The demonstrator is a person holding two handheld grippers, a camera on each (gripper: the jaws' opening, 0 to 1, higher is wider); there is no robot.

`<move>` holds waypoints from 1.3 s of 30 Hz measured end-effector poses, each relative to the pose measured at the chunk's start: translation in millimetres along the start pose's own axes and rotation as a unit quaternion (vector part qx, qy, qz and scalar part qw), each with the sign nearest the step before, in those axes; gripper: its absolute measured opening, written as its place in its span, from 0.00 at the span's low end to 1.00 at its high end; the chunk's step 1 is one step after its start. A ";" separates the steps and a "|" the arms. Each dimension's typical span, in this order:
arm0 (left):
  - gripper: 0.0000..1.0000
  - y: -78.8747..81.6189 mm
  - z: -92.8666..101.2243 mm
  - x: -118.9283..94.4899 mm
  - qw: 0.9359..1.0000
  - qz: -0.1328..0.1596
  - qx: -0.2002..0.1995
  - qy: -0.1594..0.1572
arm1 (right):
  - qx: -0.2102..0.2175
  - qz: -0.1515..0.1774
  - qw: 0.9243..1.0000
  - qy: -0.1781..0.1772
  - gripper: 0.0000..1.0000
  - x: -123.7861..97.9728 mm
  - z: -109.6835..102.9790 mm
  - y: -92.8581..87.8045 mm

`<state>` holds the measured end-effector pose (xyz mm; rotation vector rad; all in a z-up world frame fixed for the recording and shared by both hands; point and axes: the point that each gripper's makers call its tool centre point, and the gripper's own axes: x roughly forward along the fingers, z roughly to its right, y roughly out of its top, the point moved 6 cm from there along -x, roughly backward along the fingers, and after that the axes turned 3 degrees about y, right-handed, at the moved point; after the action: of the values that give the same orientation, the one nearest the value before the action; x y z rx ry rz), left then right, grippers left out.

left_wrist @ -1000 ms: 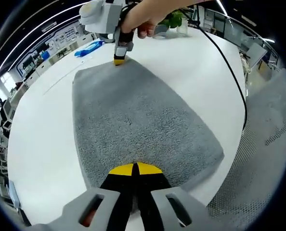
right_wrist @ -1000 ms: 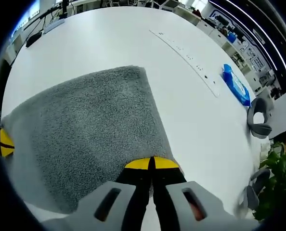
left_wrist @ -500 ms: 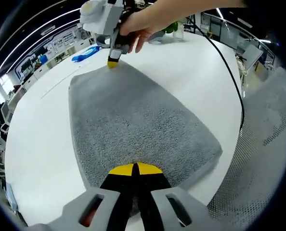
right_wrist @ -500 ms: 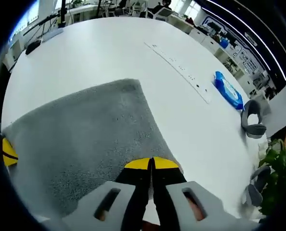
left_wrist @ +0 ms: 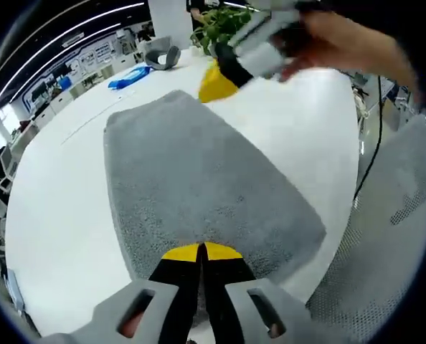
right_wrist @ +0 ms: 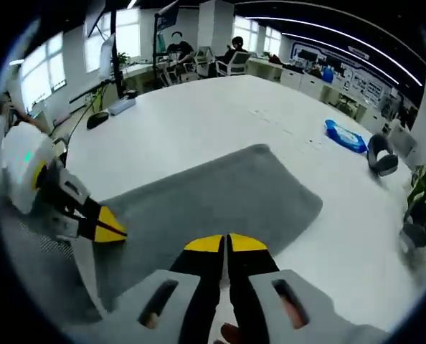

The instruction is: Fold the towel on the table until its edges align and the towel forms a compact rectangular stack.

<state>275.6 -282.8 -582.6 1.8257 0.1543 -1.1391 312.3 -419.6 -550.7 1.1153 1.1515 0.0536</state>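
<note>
A grey towel (left_wrist: 199, 172) lies flat on the white table (left_wrist: 55, 201), looking folded over with a thick right edge. My left gripper (left_wrist: 201, 251) is shut on the towel's near edge. It also appears in the right gripper view as the left gripper (right_wrist: 102, 228), its yellow tip at the edge of the towel (right_wrist: 220, 197). My right gripper (right_wrist: 224, 245) is shut with nothing in it and hangs above the towel. In the left gripper view the right gripper (left_wrist: 216, 86) is blurred and held by a hand (left_wrist: 342, 43), clear of the towel's far corner.
A blue packet (left_wrist: 130, 75) (right_wrist: 346, 135) and a grey curved object (left_wrist: 163, 54) (right_wrist: 379, 154) lie far out on the table. A plant (left_wrist: 224, 18) stands beyond them. A black cable (left_wrist: 371, 143) hangs off the table's edge beside a mesh chair (left_wrist: 399, 236). People sit at desks (right_wrist: 177, 50) behind.
The right gripper has lifted off the towel's far corner and swung up and away, so its view now looks across the room. The left gripper stays on the near edge.
</note>
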 end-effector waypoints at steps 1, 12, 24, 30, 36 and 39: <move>0.01 1.6 -1.6 -2.4 1.000 0.008 -0.003 0.002 | 0.014 0.004 1.000 0.016 0.01 -4.8 -15.6 -7.6; 0.01 -4.5 -6.8 -5.4 0.999 0.004 0.012 0.031 | -0.011 -0.042 0.993 0.106 0.14 -1.2 -86.4 -38.2; 0.03 -23.8 -12.6 2.4 0.998 -0.037 -0.034 0.024 | -0.030 -0.089 0.989 0.114 0.18 4.3 -86.2 -59.1; 0.03 -26.6 -10.7 4.3 0.998 -0.026 -0.059 0.015 | -0.055 -0.112 0.987 0.101 0.18 10.6 -84.3 -68.3; 0.02 -23.6 -0.4 5.0 0.999 -0.028 -0.046 0.001 | -0.063 -0.114 0.986 0.101 0.18 5.8 -78.1 -70.7; 0.02 -22.5 3.2 6.4 0.999 -0.024 -0.031 -0.007 | -0.062 -0.116 0.985 0.107 0.18 3.0 -72.4 -72.5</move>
<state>265.1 -275.2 -602.4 1.7672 0.2242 -1.1679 225.1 -405.6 -602.7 0.8735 1.4445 0.0642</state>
